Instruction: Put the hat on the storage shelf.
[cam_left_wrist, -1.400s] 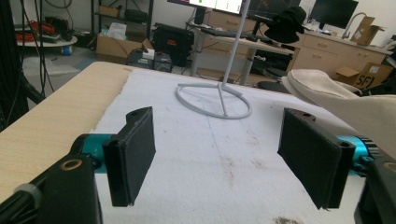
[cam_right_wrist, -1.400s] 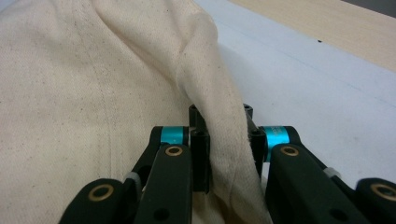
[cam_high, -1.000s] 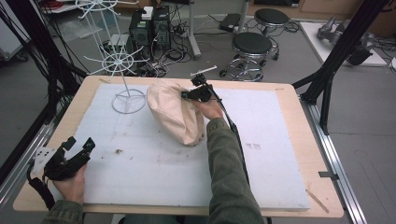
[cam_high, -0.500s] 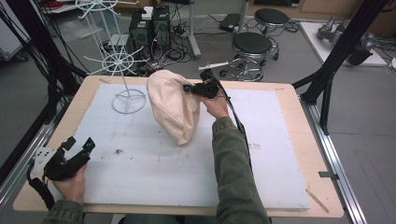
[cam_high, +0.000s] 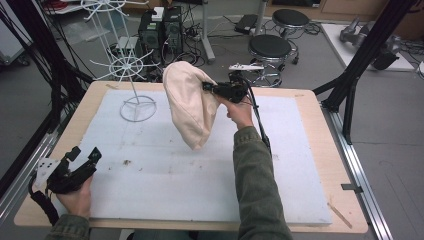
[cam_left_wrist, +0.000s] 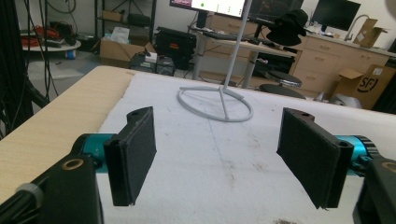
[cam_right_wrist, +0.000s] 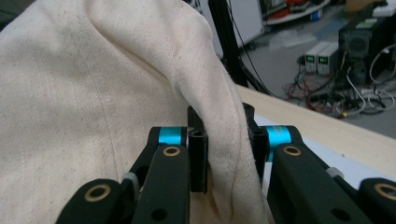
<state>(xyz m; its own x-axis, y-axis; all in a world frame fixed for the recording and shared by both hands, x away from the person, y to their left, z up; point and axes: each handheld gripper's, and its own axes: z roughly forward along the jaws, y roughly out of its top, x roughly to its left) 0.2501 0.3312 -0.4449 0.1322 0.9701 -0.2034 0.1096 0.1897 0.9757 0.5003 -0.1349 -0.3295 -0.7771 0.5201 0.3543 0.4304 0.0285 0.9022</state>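
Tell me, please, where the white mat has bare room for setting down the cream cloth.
The white mat is bare between the left gripper and the sleeve, and right of that sleeve. It is crowded around the wire stand.

Item count: one cream cloth bag; one white wire rack; two grippers, namely left gripper and right gripper; one white foam mat on one wooden surface; two round stools on the floor beyond
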